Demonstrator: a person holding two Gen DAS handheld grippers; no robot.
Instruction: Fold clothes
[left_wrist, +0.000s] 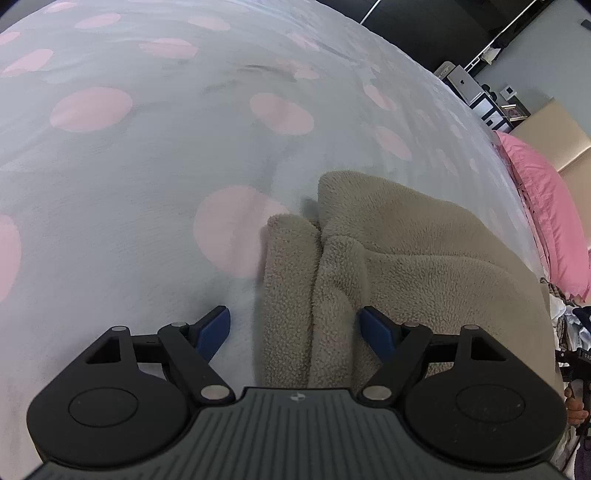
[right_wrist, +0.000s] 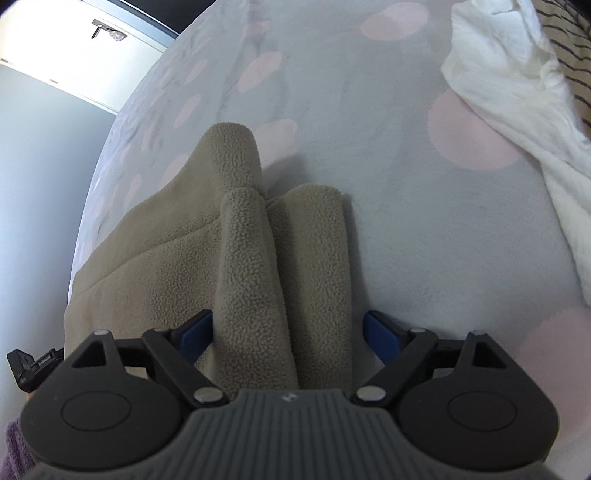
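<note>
While lying bunched, nubby beige fleece (left_wrist: 388, 258) | soft dotted bedspread (left_wrist: 147, 184)

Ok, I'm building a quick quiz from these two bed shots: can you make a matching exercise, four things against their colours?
Things:
1. fleece garment
2. bedspread
3. pillow
4. gripper pads

Colours:
A. blue
B. solid pink
C. beige
D. pale grey with pink dots

Pairs: 1-C, 2-D, 3-B, 4-A
</note>
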